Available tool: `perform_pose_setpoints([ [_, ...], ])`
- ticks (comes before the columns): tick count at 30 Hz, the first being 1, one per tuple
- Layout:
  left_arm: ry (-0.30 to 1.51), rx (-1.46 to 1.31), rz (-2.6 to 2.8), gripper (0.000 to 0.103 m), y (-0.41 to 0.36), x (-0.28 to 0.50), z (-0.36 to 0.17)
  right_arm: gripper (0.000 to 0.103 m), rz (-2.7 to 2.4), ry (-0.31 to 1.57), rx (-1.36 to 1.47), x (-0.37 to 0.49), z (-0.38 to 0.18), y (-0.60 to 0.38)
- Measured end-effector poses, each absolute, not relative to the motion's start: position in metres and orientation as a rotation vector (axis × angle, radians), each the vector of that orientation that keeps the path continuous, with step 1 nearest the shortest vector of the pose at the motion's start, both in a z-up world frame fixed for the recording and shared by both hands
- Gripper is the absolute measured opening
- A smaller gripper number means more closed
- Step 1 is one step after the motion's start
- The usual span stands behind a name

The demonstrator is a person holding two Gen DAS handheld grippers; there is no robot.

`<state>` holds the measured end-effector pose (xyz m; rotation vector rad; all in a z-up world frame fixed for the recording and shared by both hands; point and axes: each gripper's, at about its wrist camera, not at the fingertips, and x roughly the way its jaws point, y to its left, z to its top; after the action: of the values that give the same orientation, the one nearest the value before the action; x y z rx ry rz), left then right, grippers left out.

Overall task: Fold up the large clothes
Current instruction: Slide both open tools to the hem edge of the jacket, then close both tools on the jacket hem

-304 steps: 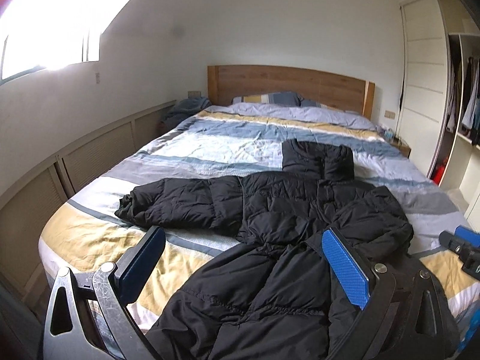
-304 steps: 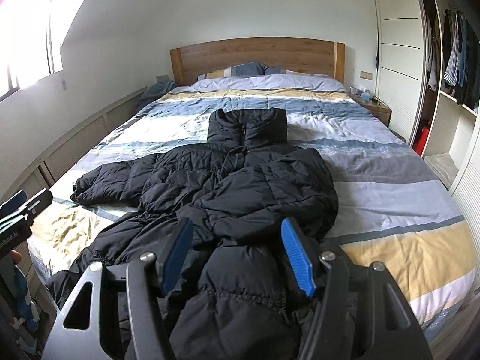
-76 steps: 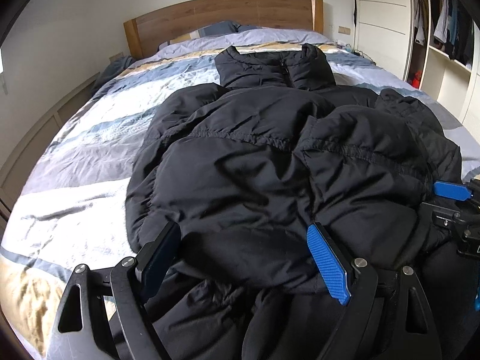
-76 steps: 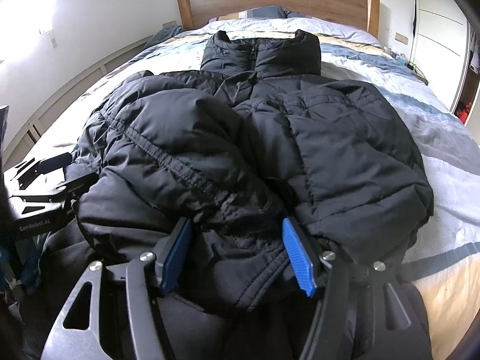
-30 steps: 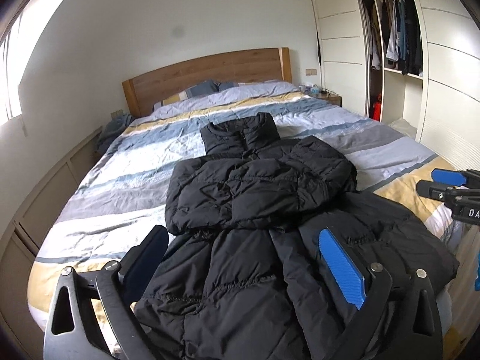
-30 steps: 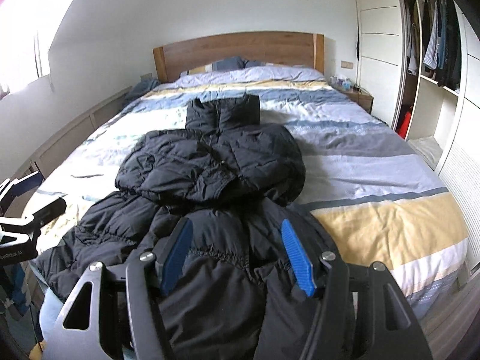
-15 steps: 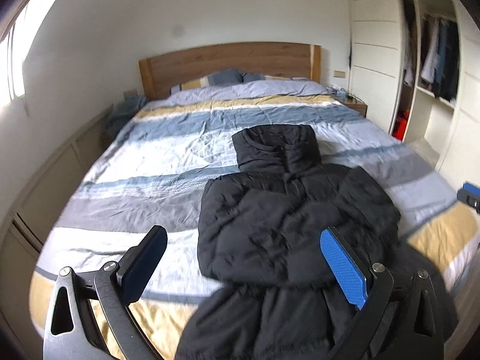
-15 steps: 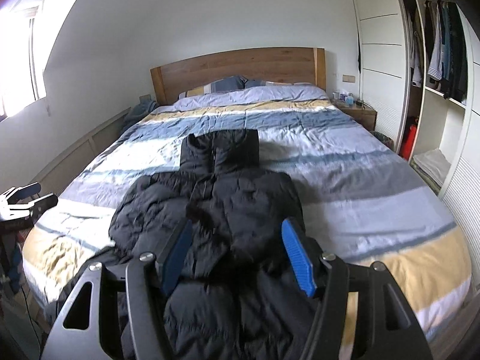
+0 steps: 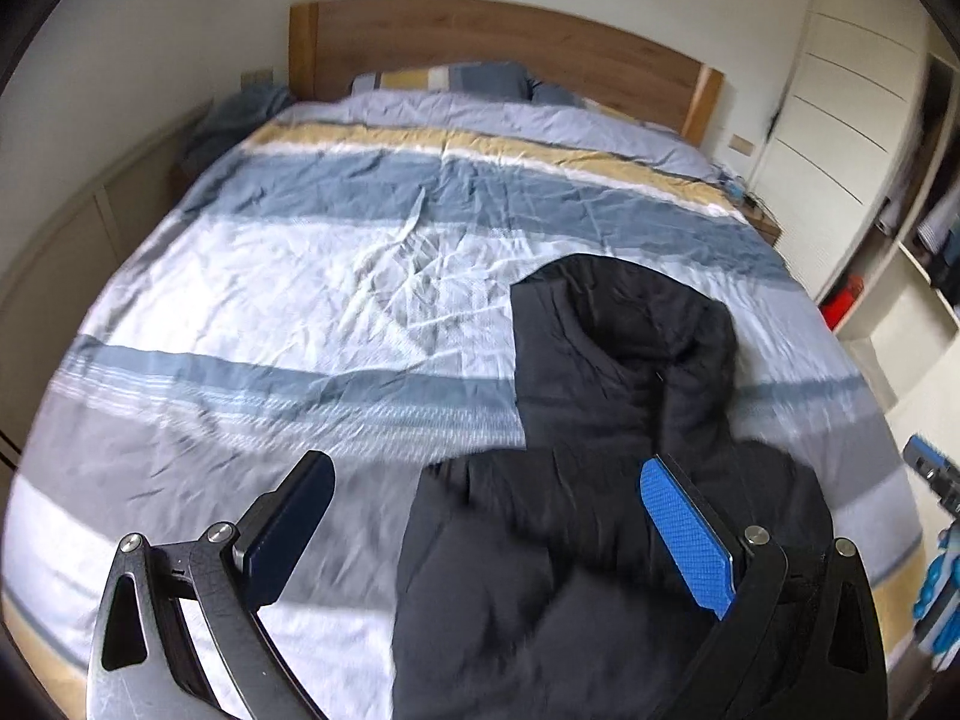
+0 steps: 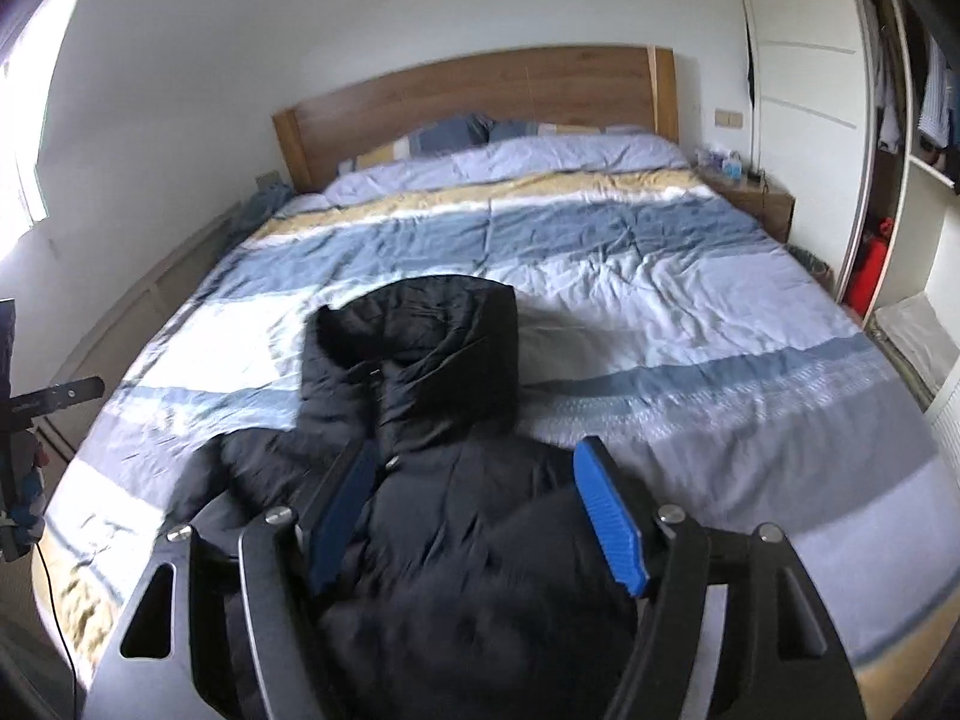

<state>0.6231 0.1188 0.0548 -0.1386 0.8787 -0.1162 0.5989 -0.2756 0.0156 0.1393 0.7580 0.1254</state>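
A black puffer jacket [image 9: 606, 480] lies on the striped bed [image 9: 300, 300], hood pointing to the headboard, both sleeves folded in over the body. It also shows in the right wrist view [image 10: 438, 420]. My left gripper [image 9: 486, 522] is open and empty, held above the jacket's left edge. My right gripper [image 10: 474, 504] is open and empty above the jacket's chest. The jacket's lower part is hidden below both views.
The wooden headboard [image 10: 480, 96] and pillows [image 9: 444, 75] are at the far end. A wardrobe [image 10: 900, 90] with hanging clothes stands on the right, a nightstand [image 10: 750, 192] beside the bed. A low panelled wall [image 9: 66, 240] runs along the left.
Both grippers have moved in over the bed and now look down more steeply at the jacket's hood and shoulders. The jacket lies as it did half a second ago.
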Motion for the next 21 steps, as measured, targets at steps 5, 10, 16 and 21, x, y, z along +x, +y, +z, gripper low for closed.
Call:
perform_pose_setpoints([
  [5, 0.912, -0.254, -0.108, 0.101, 0.120, 0.712, 0.015, 0.068, 0.158, 0.796, 0.251, 0.703, -0.025, -0.284],
  [10, 0.910, -0.356, -0.100, 0.101, 0.115, 0.775, -0.025, 0.068, 0.151, 0.812, 0.347, 0.782, -0.066, -0.289],
  [16, 0.899, -0.430, -0.113, 0.101, 0.104, 0.825, -0.068, 0.068, 0.167, 0.809, 0.405, 0.841, -0.110, -0.285],
  [21, 0.904, -0.481, -0.142, 0.101, 0.090, 0.854, -0.099, 0.068, 0.200, 0.816, 0.419, 0.874, -0.139, -0.274],
])
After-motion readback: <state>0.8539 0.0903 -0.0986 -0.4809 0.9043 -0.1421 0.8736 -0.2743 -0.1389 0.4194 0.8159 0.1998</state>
